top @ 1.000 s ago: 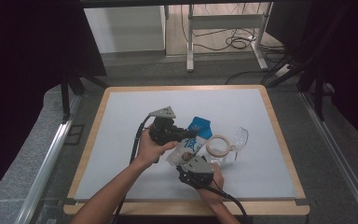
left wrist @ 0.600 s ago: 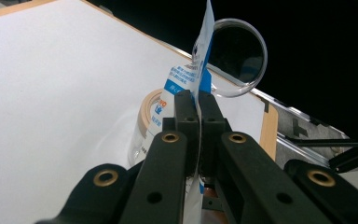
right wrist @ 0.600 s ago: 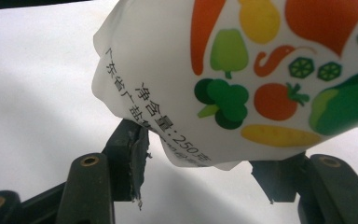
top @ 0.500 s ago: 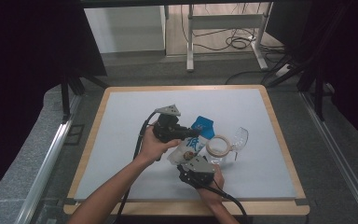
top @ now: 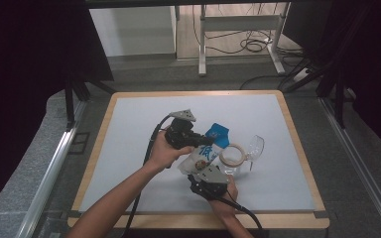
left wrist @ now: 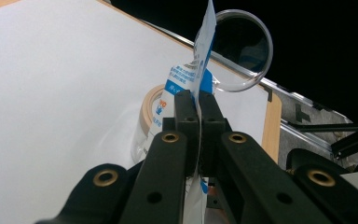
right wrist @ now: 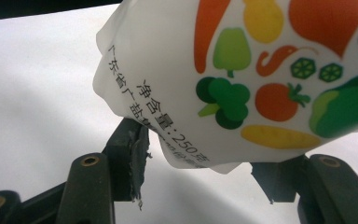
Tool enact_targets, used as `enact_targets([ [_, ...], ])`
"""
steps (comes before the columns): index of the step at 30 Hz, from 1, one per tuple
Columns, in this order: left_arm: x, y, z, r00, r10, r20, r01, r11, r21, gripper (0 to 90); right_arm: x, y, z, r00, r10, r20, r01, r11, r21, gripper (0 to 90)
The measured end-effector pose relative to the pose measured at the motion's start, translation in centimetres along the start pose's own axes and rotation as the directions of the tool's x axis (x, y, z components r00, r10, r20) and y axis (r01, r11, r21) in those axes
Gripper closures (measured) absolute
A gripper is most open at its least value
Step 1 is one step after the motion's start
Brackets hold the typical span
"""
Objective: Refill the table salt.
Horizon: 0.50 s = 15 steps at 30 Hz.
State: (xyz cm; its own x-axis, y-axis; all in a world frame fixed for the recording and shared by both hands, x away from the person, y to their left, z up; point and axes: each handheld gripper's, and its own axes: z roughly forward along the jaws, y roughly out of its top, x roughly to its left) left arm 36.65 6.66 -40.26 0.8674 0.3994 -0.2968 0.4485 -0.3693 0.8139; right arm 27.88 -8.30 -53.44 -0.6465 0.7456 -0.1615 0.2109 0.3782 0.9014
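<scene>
My right claw (top: pixel 209 174) sits nearest the table's (top: pixel 129 163) wooden front edge, jaws part open around the lower end of the white plastic pouch with printed vegetables (right wrist: pixel 261 79). My left claw (top: pixel 191 141) is clamped tight on the pouch's blue top seam, long axis slanting away. Just beyond stands a clear glass jar (top: pixel 234 159) and its lid (left wrist: pixel 240 51); open surface lies leftward.

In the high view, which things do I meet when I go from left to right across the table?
Left gripper → printed pouch → jar with a wooden rim → clear round lid. The right gripper lies below the pouch, so I leave it out.
</scene>
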Motion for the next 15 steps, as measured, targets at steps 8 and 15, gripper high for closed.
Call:
enact_targets([
  [8, 0.23, 0.30, 0.04, 1.0000, 0.007, 0.000, -0.007, 0.9996, 0.029, 90.0, 0.11, 0.06, 0.13, 1.0000, 0.005, -0.007, -0.005, 1.000, 0.001, 42.9],
  [15, 0.11, 1.00, 0.29, 0.9996, 0.029, -0.007, -0.028, 0.9975, 0.065, 90.0, 0.15, 0.29, 0.14, 0.9999, 0.017, -0.002, -0.017, 1.000, -0.007, 43.1],
])
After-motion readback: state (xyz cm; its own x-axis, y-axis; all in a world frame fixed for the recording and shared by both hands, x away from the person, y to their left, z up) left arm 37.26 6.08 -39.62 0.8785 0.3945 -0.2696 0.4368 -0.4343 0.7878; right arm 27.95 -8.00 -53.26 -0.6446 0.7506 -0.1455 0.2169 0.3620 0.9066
